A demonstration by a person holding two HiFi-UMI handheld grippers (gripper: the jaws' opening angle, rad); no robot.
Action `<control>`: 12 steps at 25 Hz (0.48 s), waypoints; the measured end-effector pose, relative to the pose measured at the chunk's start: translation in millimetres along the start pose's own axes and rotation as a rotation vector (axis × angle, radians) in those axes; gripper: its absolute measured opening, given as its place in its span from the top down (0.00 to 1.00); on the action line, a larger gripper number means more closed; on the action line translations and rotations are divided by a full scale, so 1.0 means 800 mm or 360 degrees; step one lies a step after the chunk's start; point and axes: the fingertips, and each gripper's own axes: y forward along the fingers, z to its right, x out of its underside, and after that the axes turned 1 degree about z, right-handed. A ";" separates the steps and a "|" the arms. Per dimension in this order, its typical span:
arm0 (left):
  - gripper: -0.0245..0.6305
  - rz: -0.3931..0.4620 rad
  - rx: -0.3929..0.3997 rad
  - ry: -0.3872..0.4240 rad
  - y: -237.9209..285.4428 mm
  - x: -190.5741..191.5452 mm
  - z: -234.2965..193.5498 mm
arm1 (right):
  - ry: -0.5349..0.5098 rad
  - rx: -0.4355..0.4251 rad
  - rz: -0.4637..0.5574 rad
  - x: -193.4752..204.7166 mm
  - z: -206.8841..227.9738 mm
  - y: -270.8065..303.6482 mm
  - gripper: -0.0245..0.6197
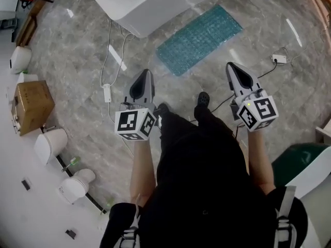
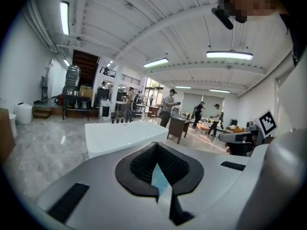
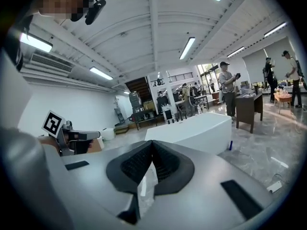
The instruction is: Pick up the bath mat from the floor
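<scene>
Bath mat [image 1: 199,39] at 12 o'clock judged light, floppy; near edge corners to be pinched. Left gripper [image 1: 145,75], right gripper [image 1: 232,67] closed, empty.

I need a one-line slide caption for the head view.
Both shut, left gripper and right gripper face a teal rectangular bath mat on grey marble floor.

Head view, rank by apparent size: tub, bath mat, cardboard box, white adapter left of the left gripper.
1. tub, even though the frame crops it
2. bath mat
3. cardboard box
4. adapter
</scene>
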 end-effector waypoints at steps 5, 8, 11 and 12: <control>0.95 -0.0069 -0.0125 -0.0036 -0.002 0.010 -0.008 | 0.0005 -0.0171 -0.0084 0.003 0.000 0.044 0.94; 0.95 -0.0102 -0.0195 -0.0077 -0.007 0.021 -0.034 | -0.0018 -0.0243 -0.0144 0.010 -0.013 0.082 0.94; 0.95 -0.0114 -0.0256 -0.0134 -0.006 0.033 -0.066 | -0.0051 -0.0318 -0.0198 0.014 -0.030 0.119 0.94; 0.95 -0.0114 -0.0281 -0.0154 -0.002 0.036 -0.078 | -0.0069 -0.0329 -0.0221 0.014 -0.033 0.133 0.94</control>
